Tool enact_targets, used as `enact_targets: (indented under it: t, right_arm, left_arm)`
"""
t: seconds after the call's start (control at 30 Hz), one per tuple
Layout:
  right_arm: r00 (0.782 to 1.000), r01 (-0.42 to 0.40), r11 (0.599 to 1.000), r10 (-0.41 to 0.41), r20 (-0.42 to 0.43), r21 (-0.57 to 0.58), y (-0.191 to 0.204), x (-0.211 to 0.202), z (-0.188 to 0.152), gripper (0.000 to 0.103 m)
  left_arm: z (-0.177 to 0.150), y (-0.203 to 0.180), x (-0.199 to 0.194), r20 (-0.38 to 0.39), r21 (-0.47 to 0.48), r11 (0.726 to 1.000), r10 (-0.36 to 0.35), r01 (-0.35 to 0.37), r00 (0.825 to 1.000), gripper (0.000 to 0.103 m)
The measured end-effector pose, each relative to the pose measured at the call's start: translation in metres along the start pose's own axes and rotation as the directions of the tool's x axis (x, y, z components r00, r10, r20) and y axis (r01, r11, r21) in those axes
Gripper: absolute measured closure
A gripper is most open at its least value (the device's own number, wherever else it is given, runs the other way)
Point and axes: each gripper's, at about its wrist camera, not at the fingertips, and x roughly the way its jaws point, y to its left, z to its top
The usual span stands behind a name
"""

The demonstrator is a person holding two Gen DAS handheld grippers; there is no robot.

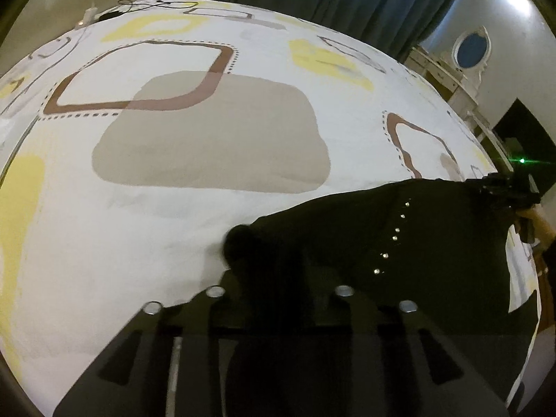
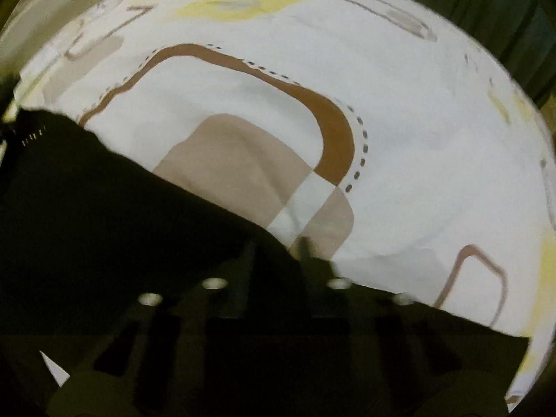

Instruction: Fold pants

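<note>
Pants lie on bed; my right gripper pinches their edge, left gripper unclear; lift evenly.

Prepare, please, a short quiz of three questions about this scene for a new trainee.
1. True or false: the black pants lie on a patterned bed sheet.
2. What colour is the row of small studs on the pants: A) silvery, B) red, C) blue?
3. Which edge of the pants does the right gripper sit at in its own view?

Key: 1. true. 2. A. 3. The upper edge, where the black fabric meets the sheet.
</note>
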Motion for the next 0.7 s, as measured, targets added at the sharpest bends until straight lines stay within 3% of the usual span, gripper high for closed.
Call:
enact_targets:
  t: [0.07,0.17,0.23,0.33,0.47,0.57,0.7]
  right_arm:
    - [0.999,0.054,0.998,-0.054,0.01,-0.031,0.009,-0.005,0.0,0.093]
    - [0.996,0.087,0.995,-0.085,0.023,-0.058,0.016,-0.01,0.003,0.094]
    - [0.996,0.082,0.995,-0.079,0.045,-0.064,0.014,-0.015,0.004,0.091]
    - [0.998,0.014,0.999,-0.011,0.058,-0.04,0.003,-0.019,0.009,0.08]
    - [0.992,-0.105,0.994,0.108,0.058,-0.041,-0.002,-0.019,0.015,0.04]
    - [0.995,-0.095,0.988,0.098,0.021,-0.118,0.007,-0.014,0.018,0.04]
    - [0.995,-0.09,0.979,0.081,-0.058,-0.182,0.017,-0.001,0.02,0.041]
  left_arm:
    - [0.002,-0.002,-0.001,0.004,-0.006,1.0,0.009,-0.009,1.0,0.073]
    - [0.003,0.001,0.001,-0.005,-0.013,1.0,-0.012,0.012,1.0,0.092]
    - [0.003,0.004,0.002,-0.007,-0.024,0.999,-0.025,0.025,1.0,0.092]
    - [0.002,0.007,0.003,-0.005,-0.026,0.999,-0.038,0.038,0.999,0.092]
    - [0.001,0.015,0.003,0.009,-0.064,0.994,-0.088,0.088,0.996,0.092]
    - [0.001,0.019,0.003,0.016,-0.084,0.989,-0.122,0.123,0.992,0.092]
    - [0.001,0.016,0.003,0.021,-0.061,0.992,-0.111,0.113,0.994,0.092]
